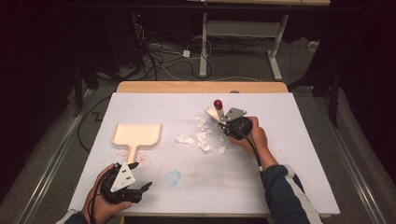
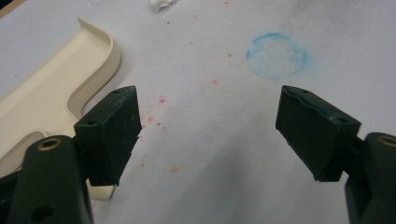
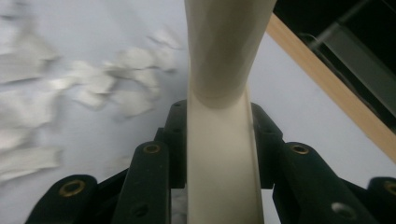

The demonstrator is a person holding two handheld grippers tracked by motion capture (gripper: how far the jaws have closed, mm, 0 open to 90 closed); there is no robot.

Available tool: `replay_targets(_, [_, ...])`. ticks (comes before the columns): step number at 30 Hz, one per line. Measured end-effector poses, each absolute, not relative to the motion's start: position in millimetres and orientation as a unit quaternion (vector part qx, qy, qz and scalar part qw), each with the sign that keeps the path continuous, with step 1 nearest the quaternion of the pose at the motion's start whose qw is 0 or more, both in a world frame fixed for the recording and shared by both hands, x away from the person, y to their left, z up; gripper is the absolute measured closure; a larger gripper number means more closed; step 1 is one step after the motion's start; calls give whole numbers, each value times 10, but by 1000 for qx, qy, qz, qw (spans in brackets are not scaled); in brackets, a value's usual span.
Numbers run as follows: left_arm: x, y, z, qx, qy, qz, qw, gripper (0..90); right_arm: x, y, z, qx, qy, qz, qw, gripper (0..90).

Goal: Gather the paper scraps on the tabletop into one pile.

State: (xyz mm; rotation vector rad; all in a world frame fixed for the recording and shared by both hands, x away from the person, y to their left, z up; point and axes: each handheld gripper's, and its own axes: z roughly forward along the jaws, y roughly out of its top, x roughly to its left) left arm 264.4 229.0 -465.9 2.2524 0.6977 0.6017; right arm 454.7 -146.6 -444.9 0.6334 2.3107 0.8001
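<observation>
Near the worktop's [image 1: 280, 154] front edge, the left hand-held gripper [image 1: 140, 175] is hovering with jaws spread beside the cream dustpan's [image 1: 137, 134] handle. Farther back, the right hand-held gripper [image 1: 225, 122] is pinching a cream, red-tipped brush [image 1: 217, 110] beside scattered white paper scraps [image 1: 198, 137].

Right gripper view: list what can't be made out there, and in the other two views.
- Right gripper view: the cream tool clamped in the right gripper runs off the top edge; its head is cut off. The paper scraps are blurred.
- Left gripper view: the dustpan is cut by the left edge and partly hidden behind a jaw.
- High view: the red tip is too small to identify.
</observation>
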Motion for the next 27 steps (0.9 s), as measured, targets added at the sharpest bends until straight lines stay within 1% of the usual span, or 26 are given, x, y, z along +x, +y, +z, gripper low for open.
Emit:
replay_targets(2, [2643, 2286, -4659, 869, 268, 232, 346, 215, 4467, -1460, -4463, 223, 876, 298, 308, 675])
replay_targets(10, [2632, 2276, -4653, 869, 266, 232, 346, 215, 4156, -1539, -4438, 174, 886, 328, 279, 675])
replay_targets(14, [2629, 2269, -4650, 869, 266, 234, 345, 215, 4047, -1566, -4422, 163, 888, 327, 279, 676])
replay_targets(22, [2624, 2272, -4639, 868, 267, 235, 347, 215, 4085, -1620, -4265, 172, 881, 329, 295, 678])
replay_targets(27, [2619, 2278, -4634, 867, 268, 234, 350, 215, 4237, -1597, -4126, 183, 872, 332, 309, 678])
